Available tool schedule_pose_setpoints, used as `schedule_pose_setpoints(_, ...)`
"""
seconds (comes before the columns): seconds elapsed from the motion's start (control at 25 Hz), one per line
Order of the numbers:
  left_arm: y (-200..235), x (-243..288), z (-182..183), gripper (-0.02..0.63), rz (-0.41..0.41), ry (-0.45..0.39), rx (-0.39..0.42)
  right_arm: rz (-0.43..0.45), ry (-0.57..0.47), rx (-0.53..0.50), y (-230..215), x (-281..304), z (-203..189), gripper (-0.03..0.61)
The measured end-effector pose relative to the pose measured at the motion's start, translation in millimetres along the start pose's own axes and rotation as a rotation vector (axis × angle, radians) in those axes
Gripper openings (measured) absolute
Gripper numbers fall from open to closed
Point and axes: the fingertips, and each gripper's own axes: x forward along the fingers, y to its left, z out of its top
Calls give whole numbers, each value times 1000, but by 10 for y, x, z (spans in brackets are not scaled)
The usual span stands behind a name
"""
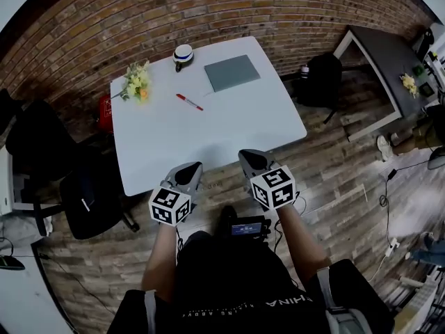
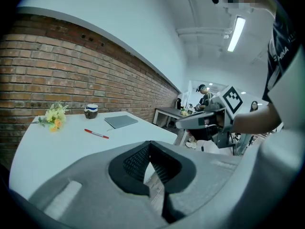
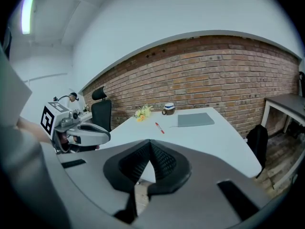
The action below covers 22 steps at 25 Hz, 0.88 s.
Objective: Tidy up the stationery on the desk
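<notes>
A red pen (image 1: 189, 102) lies on the white desk (image 1: 167, 145), left of a grey notebook (image 1: 231, 72). The same red pen (image 2: 96, 134) (image 3: 158, 128) and grey notebook (image 2: 121, 121) (image 3: 195, 119) show in both gripper views. My left gripper (image 1: 192, 169) hovers at the desk's near edge, shut and empty. Beside it to the right, my right gripper (image 1: 249, 158) is also shut with nothing in it. Both are well short of the pen. The left gripper (image 3: 78, 132) shows in the right gripper view, the right gripper (image 2: 202, 120) in the left gripper view.
A cup (image 1: 183, 54) stands at the desk's far edge and a bunch of yellow flowers (image 1: 136, 82) lies at its far left. A black office chair (image 1: 83, 193) stands left of the desk, a black bag (image 1: 321, 78) and a dark table (image 1: 389, 65) to the right. The brick wall runs behind.
</notes>
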Motion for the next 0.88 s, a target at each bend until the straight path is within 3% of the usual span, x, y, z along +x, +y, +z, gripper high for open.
schedule_pose_setpoints(0.48, 341, 126, 14, 3, 72, 10, -45, 73, 40, -9, -110, 427, 103, 9)
schedule_pose_setpoints(0.88, 808, 308, 99, 3, 48, -2, -59, 56, 71, -16, -165, 838, 262, 9)
